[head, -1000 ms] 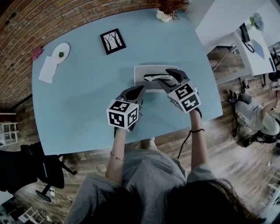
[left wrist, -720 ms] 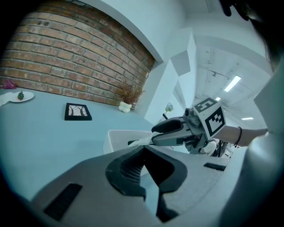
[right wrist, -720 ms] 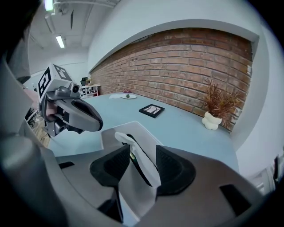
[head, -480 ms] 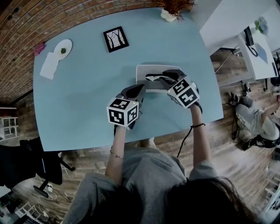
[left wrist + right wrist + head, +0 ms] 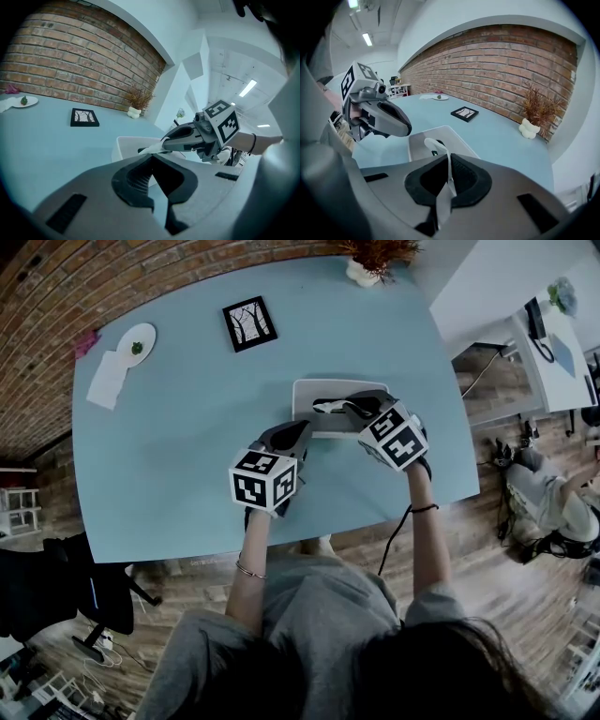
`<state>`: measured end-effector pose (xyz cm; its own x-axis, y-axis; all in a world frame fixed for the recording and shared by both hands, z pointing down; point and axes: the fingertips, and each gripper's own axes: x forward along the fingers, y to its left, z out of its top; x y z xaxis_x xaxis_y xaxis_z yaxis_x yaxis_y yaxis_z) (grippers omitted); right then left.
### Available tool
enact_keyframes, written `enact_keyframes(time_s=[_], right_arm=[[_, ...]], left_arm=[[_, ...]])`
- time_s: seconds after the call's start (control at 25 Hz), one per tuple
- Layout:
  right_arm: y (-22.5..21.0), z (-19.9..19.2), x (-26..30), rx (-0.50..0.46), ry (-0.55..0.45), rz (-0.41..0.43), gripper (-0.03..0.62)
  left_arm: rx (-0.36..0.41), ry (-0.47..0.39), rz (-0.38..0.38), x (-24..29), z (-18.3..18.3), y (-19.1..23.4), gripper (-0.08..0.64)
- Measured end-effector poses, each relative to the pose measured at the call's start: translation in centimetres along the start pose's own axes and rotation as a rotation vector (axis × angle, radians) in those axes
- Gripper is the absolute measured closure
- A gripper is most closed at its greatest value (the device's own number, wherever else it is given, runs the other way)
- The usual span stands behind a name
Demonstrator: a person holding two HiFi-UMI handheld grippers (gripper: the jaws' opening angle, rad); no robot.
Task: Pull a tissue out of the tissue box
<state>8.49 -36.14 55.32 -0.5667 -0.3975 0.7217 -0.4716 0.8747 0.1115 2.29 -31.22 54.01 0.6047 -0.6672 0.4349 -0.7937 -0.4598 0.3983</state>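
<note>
A white tissue box (image 5: pixel 302 396) lies flat on the blue table (image 5: pixel 187 456), with a tissue (image 5: pixel 327 407) poking from its dark slot. My right gripper (image 5: pixel 350 410) reaches over the box from the right and is shut on that tissue (image 5: pixel 440 146), which runs as a thin strip between its pads. My left gripper (image 5: pixel 302 428) rests at the box's near left corner, shut and empty; I cannot tell whether it touches the box. In the left gripper view the right gripper (image 5: pixel 165 142) pinches the tissue (image 5: pixel 151 149) above the box (image 5: pixel 123 146).
A framed picture (image 5: pixel 250 324) lies behind the box. A small plate (image 5: pixel 137 343) and a white napkin (image 5: pixel 106 381) sit at the far left, a dried plant in a white vase (image 5: pixel 364 268) at the far edge. The table's near edge runs just behind my hands.
The right gripper's jaws have closed from wide open onto the tissue at the slot, and it has shifted slightly towards the box. The left gripper has stayed put.
</note>
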Motion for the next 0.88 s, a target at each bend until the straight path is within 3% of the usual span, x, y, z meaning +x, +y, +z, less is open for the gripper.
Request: enact_keyframes(time_s=[0.88], right_arm=[[0.1,1.9,-1.9,0.022,-0.042,-0.072,0.591]], left_arm=[[0.031,-0.023,-0.013,-1.3,0.9,-0.4,0.557]])
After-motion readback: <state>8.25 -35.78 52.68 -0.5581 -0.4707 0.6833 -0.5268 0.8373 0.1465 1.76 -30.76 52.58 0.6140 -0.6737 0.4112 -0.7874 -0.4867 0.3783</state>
